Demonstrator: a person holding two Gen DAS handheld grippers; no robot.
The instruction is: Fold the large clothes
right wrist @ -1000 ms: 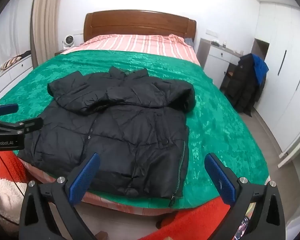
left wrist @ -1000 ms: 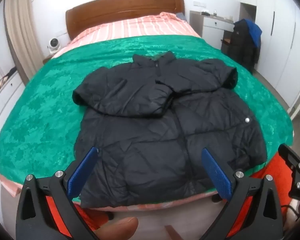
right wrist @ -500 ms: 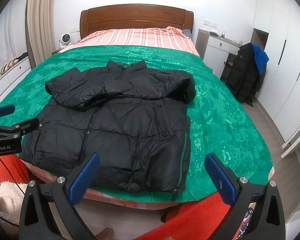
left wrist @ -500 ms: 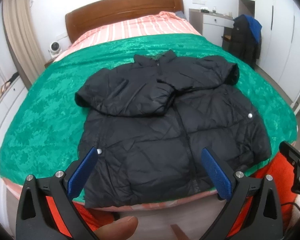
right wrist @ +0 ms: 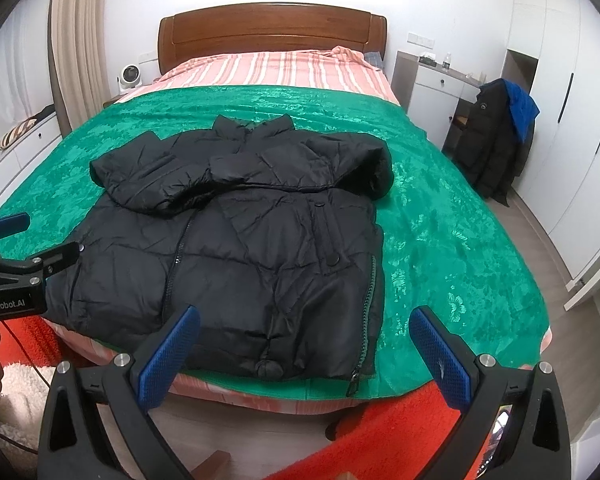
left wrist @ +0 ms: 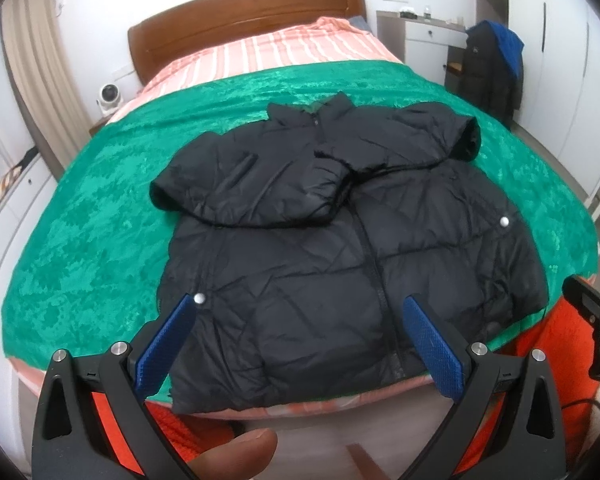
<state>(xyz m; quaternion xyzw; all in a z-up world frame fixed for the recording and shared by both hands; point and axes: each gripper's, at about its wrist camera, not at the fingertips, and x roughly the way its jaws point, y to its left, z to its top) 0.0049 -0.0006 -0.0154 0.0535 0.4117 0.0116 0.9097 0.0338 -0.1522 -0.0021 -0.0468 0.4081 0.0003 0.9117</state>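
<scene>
Left wrist view: black puffer jacket (left wrist: 340, 248) flat on green bedspread (left wrist: 92, 240), hem at bed's near edge, both sleeves already crossed over chest. My left gripper (left wrist: 300, 340) spread wide, empty, hovering above hem. Right gripper (right wrist: 304, 352) same: wide, empty, over zipper corner (right wrist: 354, 380). Step, I judge: reach for hem. Next: pinch both bottom corners, lift, carry toward collar (right wrist: 256, 126).

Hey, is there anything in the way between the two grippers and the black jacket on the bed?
Nothing visible. The black jacket lies flat on the green bedspread with its hem at the near edge. The left gripper and right gripper both hang open just short of that hem, with only open air between.
</scene>
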